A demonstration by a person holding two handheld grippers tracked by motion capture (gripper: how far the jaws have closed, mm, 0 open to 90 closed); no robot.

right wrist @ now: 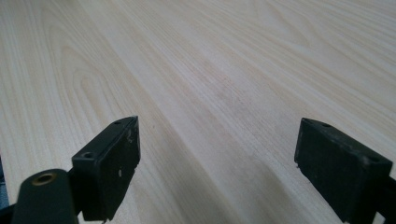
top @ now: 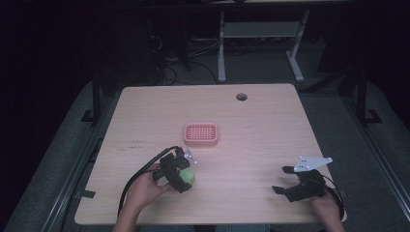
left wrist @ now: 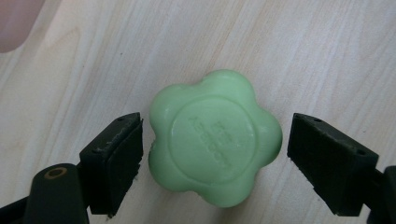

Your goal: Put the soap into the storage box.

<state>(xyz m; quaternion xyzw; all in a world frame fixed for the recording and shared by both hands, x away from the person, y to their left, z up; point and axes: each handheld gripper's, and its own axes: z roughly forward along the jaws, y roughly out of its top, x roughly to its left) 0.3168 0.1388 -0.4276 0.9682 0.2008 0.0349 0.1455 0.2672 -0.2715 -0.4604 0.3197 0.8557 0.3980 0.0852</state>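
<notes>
My left claw [left wrist: 212,154] sits low over the green flower-shaped soap [left wrist: 215,137], jaws wide, one each side. Left jaw almost touches a lobe, the right stands clear, so nothing's gripped yet. Soap lies flat on the bench [top: 251,121], front-left, near the pink soap dish [top: 200,135], likely its destination. My right claw [top: 288,180] rests front-right, jaws wide, empty, parked well apart from it.
</notes>
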